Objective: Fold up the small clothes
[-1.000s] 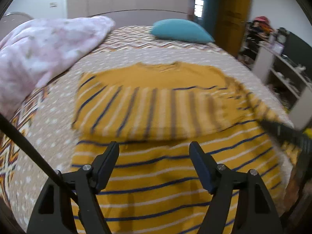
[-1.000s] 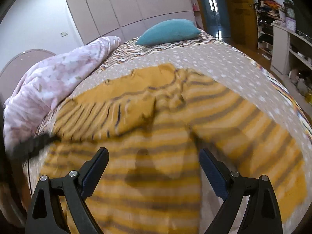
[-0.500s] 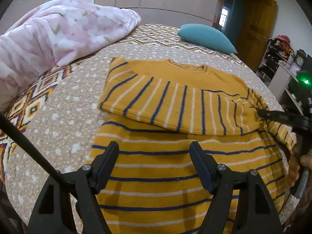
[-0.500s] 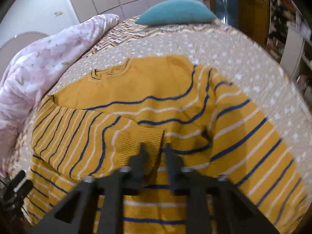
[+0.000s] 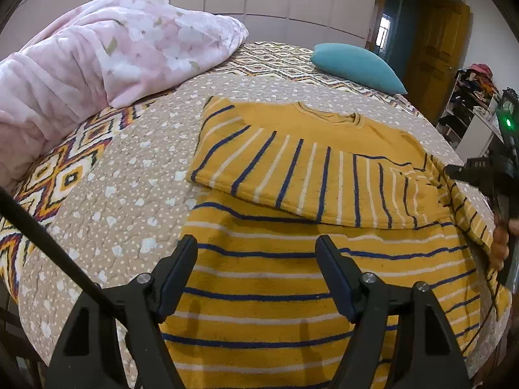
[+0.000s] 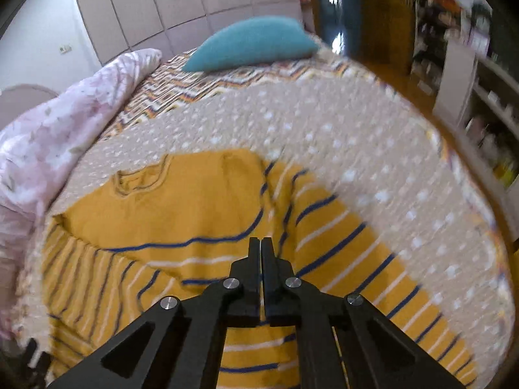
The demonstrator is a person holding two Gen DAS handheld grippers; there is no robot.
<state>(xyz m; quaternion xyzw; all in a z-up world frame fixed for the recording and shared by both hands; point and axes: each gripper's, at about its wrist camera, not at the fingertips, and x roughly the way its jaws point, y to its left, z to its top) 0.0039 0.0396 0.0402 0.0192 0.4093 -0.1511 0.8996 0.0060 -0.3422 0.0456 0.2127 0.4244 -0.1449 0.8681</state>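
Note:
A mustard-yellow sweater (image 5: 292,285) with blue and white stripes lies flat on the bed, collar at the far end. Its left sleeve (image 5: 292,171) is folded across the chest. My left gripper (image 5: 256,253) is open and empty, hovering over the sweater's lower body. My right gripper (image 6: 261,246) has its jaws closed together above the sweater (image 6: 181,223), near where the right sleeve (image 6: 350,259) joins; no cloth shows between its fingers. It also shows at the right edge of the left wrist view (image 5: 467,175), by the folded sleeve's cuff.
The bed carries a beige dotted quilt (image 5: 129,175) with zigzag borders. A pink floral blanket (image 5: 97,58) is heaped at the left, a teal pillow (image 5: 356,64) at the far end. Shelves (image 6: 480,90) and a wooden door (image 5: 434,55) stand to the right.
My right gripper closed from wide open to shut and moved over the sweater's right side. My left gripper stayed open and drew back to the left, widening its view.

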